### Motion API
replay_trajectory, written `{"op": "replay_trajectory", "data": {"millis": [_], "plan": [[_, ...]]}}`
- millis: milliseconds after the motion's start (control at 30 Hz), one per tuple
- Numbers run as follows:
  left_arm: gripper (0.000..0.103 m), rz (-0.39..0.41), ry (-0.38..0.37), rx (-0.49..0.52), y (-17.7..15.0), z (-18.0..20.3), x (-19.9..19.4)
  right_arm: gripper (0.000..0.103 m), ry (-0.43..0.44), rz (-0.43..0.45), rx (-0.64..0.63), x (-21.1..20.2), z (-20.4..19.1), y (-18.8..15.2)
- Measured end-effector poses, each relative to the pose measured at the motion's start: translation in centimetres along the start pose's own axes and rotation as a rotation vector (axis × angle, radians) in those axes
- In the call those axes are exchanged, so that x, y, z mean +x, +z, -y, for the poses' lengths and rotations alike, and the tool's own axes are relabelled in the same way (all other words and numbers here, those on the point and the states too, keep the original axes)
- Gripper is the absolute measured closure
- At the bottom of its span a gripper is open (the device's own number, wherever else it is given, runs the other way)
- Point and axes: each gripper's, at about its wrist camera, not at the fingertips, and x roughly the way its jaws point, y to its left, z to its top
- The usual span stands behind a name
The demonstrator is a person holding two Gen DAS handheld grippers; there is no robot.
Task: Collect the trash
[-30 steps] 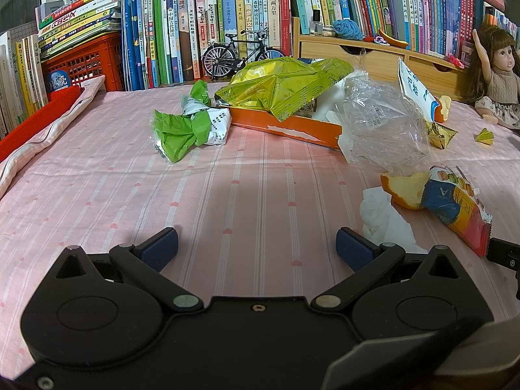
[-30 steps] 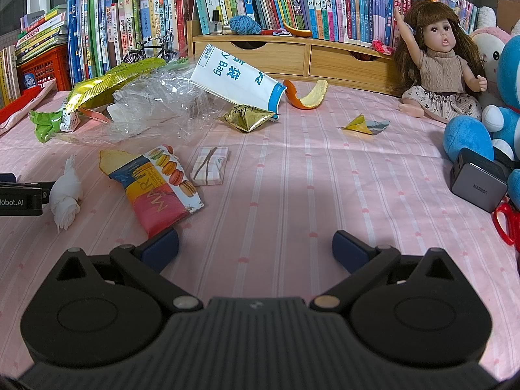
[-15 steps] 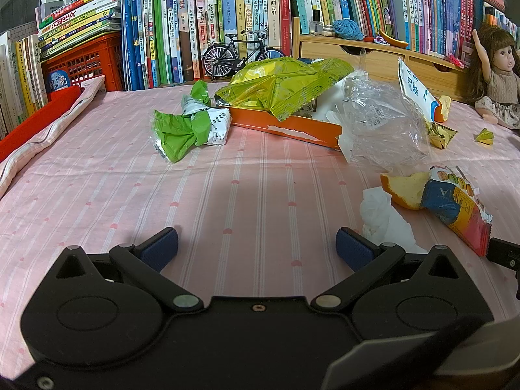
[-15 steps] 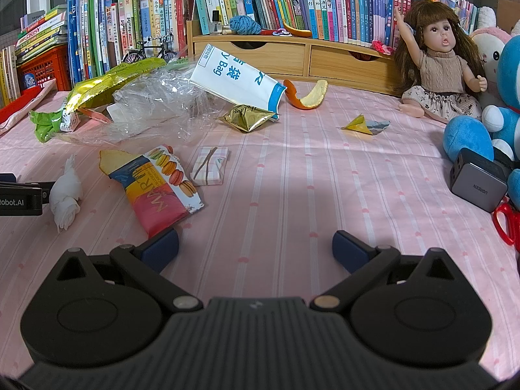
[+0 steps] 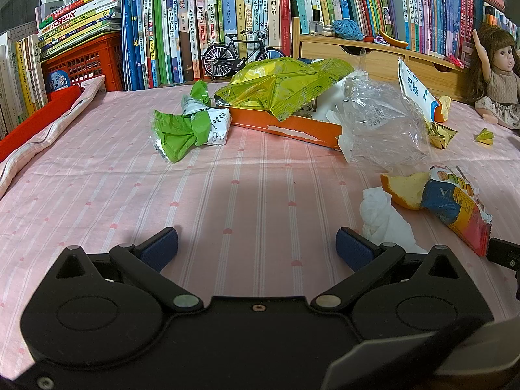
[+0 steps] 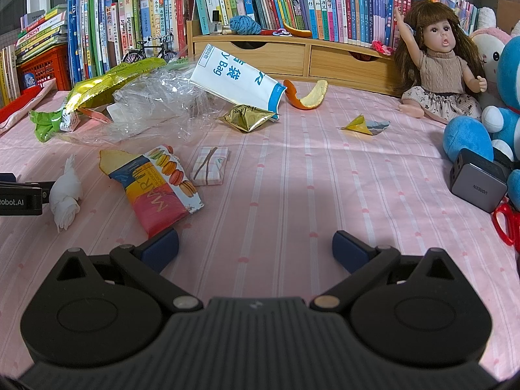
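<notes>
Trash lies scattered on a pink striped cloth. A crumpled green wrapper point(image 5: 187, 128), a yellow-green snack bag point(image 5: 279, 86) on an orange box point(image 5: 292, 127), and clear plastic point(image 5: 380, 123) sit ahead of my left gripper point(image 5: 256, 248), which is open and empty. A white tissue point(image 5: 382, 219) lies by its right finger, beside orange peel point(image 5: 404, 188) and a macaron wrapper point(image 6: 162, 185). My right gripper point(image 6: 255, 248) is open and empty. Further out lie a small pink packet point(image 6: 209, 165), a gold wrapper point(image 6: 247, 118), a white-blue bag point(image 6: 237, 79), orange peel point(image 6: 307, 97) and a yellow paper scrap point(image 6: 362, 126).
Books line the back wall above a wooden drawer unit point(image 6: 292, 57), with a model bicycle point(image 5: 242, 53) and red crate point(image 5: 84, 61). A doll point(image 6: 438, 71), blue plush toy point(image 6: 481, 126), grey charger point(image 6: 477, 183) and red scissors point(image 6: 505, 222) sit at the right.
</notes>
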Motion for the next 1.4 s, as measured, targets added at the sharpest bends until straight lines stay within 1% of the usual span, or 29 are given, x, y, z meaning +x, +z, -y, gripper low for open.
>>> {"op": "replay_trajectory", "data": {"millis": [100, 200, 333, 467, 533, 600, 733, 833, 967, 1100, 1200, 1233, 1267, 1333, 1400], "plan": [[0.0, 0.0, 0.0, 0.0, 0.0, 0.0, 0.0, 0.0, 0.001, 0.004, -0.015, -0.2, -0.3, -0.2], [0.0, 0.0, 0.0, 0.0, 0.0, 0.0, 0.0, 0.0, 0.043, 0.018, -0.039, -0.7, -0.2, -0.1], [0.0, 0.0, 0.0, 0.0, 0.0, 0.0, 0.0, 0.0, 0.111, 0.072, -0.069, -2.1, -0.1, -0.1], [0.0, 0.0, 0.0, -0.001, 0.0, 0.0, 0.0, 0.0, 0.159, 0.141, -0.127, -3.3, -0.4, 0.4], [0.0, 0.0, -0.001, -0.001, 0.0, 0.0, 0.0, 0.0, 0.174, 0.148, -0.163, -3.3, -0.8, 0.8], [0.0, 0.0, 0.002, 0.0, 0.0, 0.1, 0.0, 0.002, 0.177, 0.142, -0.194, -3.1, -1.3, 1.0], [0.0, 0.0, 0.002, -0.007, 0.1, 0.0, 0.1, 0.008, 0.179, 0.117, -0.234, -2.0, -2.3, 1.2], [0.0, 0.002, -0.01, -0.019, -0.5, -0.4, -0.8, 0.012, 0.195, 0.093, -0.234, -1.2, -2.5, 1.3], [0.0, 0.02, -0.074, -0.03, -1.2, -0.4, -2.6, 0.019, 0.218, 0.072, -0.235, -0.2, -2.7, 1.6], [0.001, 0.036, -0.127, -0.069, -1.2, -0.5, -4.2, 0.025, 0.247, 0.065, -0.275, 0.2, -3.3, 1.6], [0.001, 0.038, -0.197, -0.116, -0.8, -0.6, -5.2, 0.037, 0.271, 0.062, -0.281, 0.2, -3.6, 1.7], [0.001, 0.043, -0.221, -0.126, -0.7, -0.5, -5.5, 0.045, 0.277, 0.063, -0.277, 0.1, -3.6, 1.7], [0.001, 0.047, -0.239, -0.128, -0.6, -0.3, -5.6, 0.05, 0.277, 0.064, -0.273, 0.0, -3.6, 1.7], [0.004, 0.053, -0.249, -0.112, -0.3, 0.2, -5.8, 0.051, 0.279, 0.076, -0.274, -0.5, -3.4, 1.6], [0.013, 0.05, -0.239, -0.08, -0.1, 1.0, -5.6, 0.052, 0.279, 0.091, -0.275, -1.2, -3.0, 1.4]]}}
